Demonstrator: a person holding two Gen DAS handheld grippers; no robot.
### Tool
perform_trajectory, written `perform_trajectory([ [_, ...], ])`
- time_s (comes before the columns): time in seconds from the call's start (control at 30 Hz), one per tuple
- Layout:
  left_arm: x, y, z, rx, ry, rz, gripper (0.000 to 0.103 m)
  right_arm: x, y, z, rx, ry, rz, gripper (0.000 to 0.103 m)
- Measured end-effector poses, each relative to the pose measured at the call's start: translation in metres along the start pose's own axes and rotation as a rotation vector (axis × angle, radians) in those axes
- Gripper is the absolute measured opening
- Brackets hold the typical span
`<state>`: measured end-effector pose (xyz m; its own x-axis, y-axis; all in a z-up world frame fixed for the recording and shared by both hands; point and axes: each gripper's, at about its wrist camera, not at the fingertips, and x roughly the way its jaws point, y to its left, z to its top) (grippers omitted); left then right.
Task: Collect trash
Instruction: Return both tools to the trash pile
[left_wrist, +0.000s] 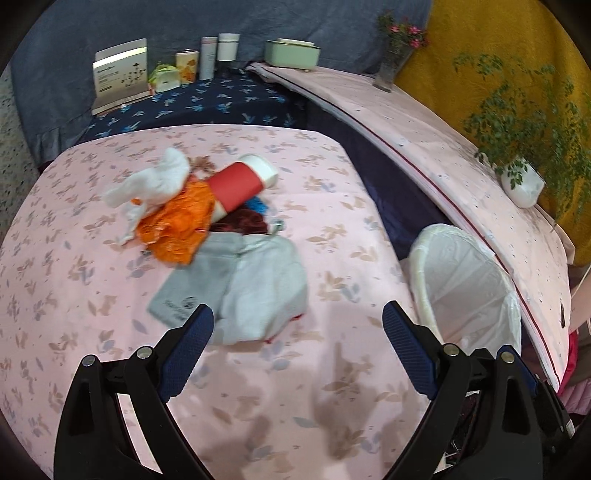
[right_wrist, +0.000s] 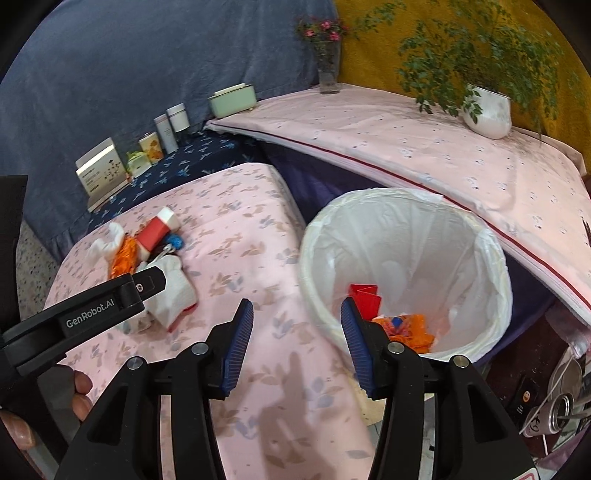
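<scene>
A trash pile lies on the pink floral table: a red and white paper cup on its side, a crumpled orange wrapper, a white tissue, a grey pouch and a whitish cloth bag. My left gripper is open and empty, just short of the pouch and bag. A white-lined trash bin stands right of the table, holding red card and orange scraps. My right gripper is open and empty at the bin's near left rim. The left gripper's arm shows beside the pile.
Boxes and tins stand on a dark blue floral surface at the back. A raised pink shelf carries a mint box, a flower vase and a potted plant. Cans and clutter lie at the floor right.
</scene>
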<state>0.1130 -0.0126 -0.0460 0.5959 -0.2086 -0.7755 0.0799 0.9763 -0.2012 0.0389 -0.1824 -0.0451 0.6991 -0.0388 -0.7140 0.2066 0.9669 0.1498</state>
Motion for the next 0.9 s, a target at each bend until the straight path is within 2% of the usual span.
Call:
perform_trajectory([
  [0.57,-0.002,0.089,-0.004,-0.086,0.005,0.131,0.088,0.023,0.093,-0.006,-0.120,0.047,0.104,0.049],
  [0.9,0.010,0.119,-0.002,-0.137,0.038,0.140,0.088,0.049,0.125,-0.004,-0.134,0.082,0.129,0.049],
])
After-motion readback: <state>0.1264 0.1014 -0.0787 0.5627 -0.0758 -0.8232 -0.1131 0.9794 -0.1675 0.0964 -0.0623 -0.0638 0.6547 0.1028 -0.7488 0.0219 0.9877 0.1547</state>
